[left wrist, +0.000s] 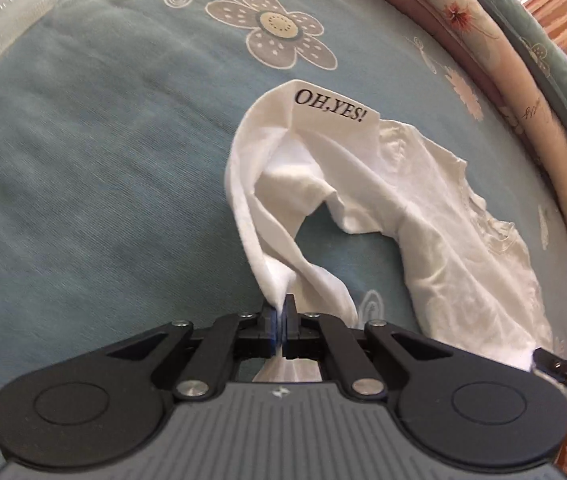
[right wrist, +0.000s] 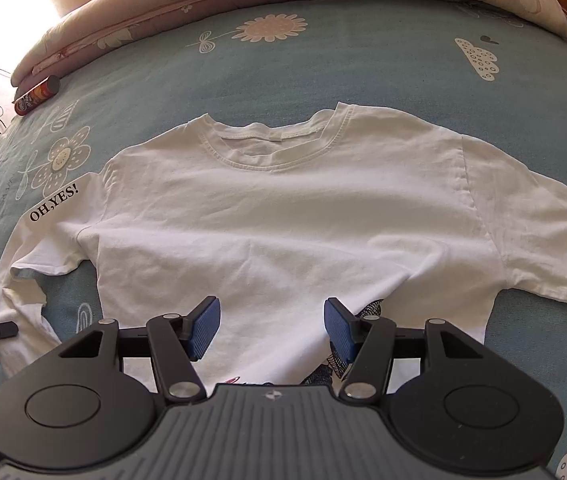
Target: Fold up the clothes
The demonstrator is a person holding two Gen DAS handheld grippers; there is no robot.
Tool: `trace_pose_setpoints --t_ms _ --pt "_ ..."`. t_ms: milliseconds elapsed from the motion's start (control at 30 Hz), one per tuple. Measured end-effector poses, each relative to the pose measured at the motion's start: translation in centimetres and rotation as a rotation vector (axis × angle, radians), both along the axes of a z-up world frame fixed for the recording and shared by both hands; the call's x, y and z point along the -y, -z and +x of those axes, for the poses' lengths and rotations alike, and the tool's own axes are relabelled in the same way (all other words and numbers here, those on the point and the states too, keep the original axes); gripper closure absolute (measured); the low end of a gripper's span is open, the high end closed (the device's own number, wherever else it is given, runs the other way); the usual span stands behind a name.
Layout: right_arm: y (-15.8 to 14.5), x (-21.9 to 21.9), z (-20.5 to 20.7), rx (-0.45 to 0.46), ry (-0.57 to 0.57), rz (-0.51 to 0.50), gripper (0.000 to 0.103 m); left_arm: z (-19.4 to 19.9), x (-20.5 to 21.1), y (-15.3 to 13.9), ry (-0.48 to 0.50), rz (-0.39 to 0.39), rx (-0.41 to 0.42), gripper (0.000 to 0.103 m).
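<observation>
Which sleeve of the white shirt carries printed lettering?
The sleeve at the picture's left in the right wrist view, printed "OH,YES!" in black. The opposite sleeve is plain white.

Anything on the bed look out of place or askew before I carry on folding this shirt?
One thing: a crisps can lies on its side at the bed's far left edge, beside the rolled quilt, clear of the white shirt. The shirt's collar is slightly rumpled; its "OH,YES!" sleeve is bunched only because the left gripper has it pinched.
</observation>
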State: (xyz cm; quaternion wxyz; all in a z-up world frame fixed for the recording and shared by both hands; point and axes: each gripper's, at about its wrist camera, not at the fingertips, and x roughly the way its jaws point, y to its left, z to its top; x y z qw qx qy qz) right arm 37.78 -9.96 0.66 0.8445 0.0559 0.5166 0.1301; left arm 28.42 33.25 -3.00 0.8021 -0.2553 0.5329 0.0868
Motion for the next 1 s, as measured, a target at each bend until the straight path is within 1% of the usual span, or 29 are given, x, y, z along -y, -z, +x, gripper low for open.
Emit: trace_pose_setpoints --t_ms 133,233,300,467,500,533,600,633,667,700,733,767,833,900,1000 --pt "-0.4 -0.2 0.1 0.017 -0.011 -0.018 0.041 0.6 -4.1 -1.0 0.018 0.15 -0.103 0.103" --pt "-0.6 -0.4 0.3 0.02 -0.012 -0.019 0.041 1.5 -6.3 -1.5 0.032 0.232 -0.147 0.103" --pt "-0.8 -0.7 0.4 0.024 -0.015 -0.021 0.041 2.5 -7.3 -1.7 0.048 0.255 -0.177 0.103" --pt "-1.2 -1.6 0.6 0.034 -0.028 -0.023 0.041 4.2 -8.4 -2.2 0.094 0.311 -0.191 0.102" --pt "-1.2 -1.8 0.7 0.035 -0.031 -0.023 0.041 4.4 -8.8 -2.1 0.096 0.321 -0.202 0.099" --pt "-1.3 -2.0 0.7 0.037 -0.034 -0.023 0.041 4.6 -9.3 -1.9 0.088 0.337 -0.217 0.091" --pt "-1.3 -2.3 0.7 0.037 -0.038 -0.024 0.041 4.6 -10.6 -1.6 0.058 0.363 -0.229 0.091" --pt "-1.2 -2.4 0.7 0.035 -0.039 -0.025 0.041 4.4 -11.2 -1.6 0.037 0.369 -0.228 0.089" --pt "-1.1 -2.4 0.7 0.032 -0.041 -0.026 0.041 4.1 -11.7 -1.6 0.012 0.372 -0.225 0.084" --pt "-1.1 -2.5 0.6 0.029 -0.042 -0.027 0.041 3.9 -12.2 -1.7 -0.01 0.372 -0.208 0.082" --pt "-1.0 -2.6 0.6 0.026 -0.044 -0.028 0.041 3.7 -12.5 -1.8 -0.022 0.372 -0.188 0.077" --pt "-0.9 -2.6 0.6 0.023 -0.045 -0.029 0.041 3.4 -12.5 -1.9 -0.021 0.378 -0.174 0.069" --pt "-0.8 -2.8 0.6 0.021 -0.05 -0.033 0.041 3.1 -12.1 -2.2 0.029 0.432 -0.144 0.063" --pt "-0.7 -2.9 0.5 0.019 -0.056 -0.038 0.041 2.9 -11.6 -2.6 0.085 0.5 -0.12 0.061" --pt "-0.6 -3.3 0.6 0.018 -0.063 -0.037 0.041 3.1 -10.9 -2.8 0.146 0.58 -0.135 0.058"
